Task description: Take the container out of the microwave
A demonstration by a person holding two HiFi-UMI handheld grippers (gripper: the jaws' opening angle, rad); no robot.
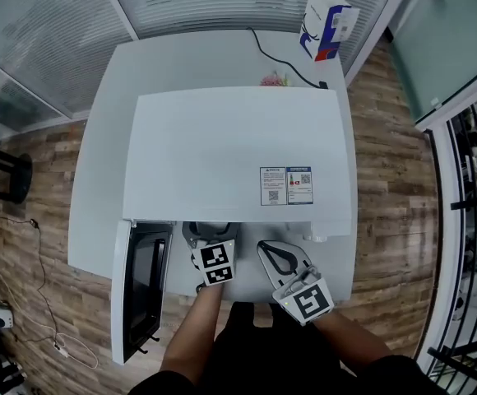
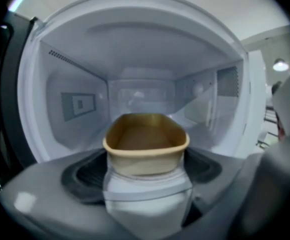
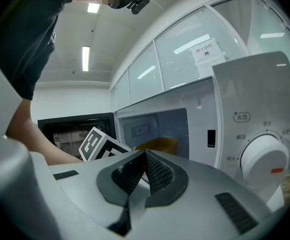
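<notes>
The white table (image 1: 99, 179) carries the white microwave (image 1: 230, 146), which covers most of it and comes close to the front edge. Its door (image 1: 144, 290) stands swung open at the front left, past the table's edge. A paper bag (image 1: 327, 21) stands at the far right corner. My left claw (image 1: 210, 239) is at the oven's mouth with its jaws spread wide. The tan container (image 2: 146, 144) (open-topped, rounded corners) sits on the oven floor between them, pads clear of it. My right claw (image 1: 278, 259), jaws pressed together on nothing, hangs before the dial (image 3: 262, 159). A black cord (image 1: 275, 56) trails behind the oven.
</notes>
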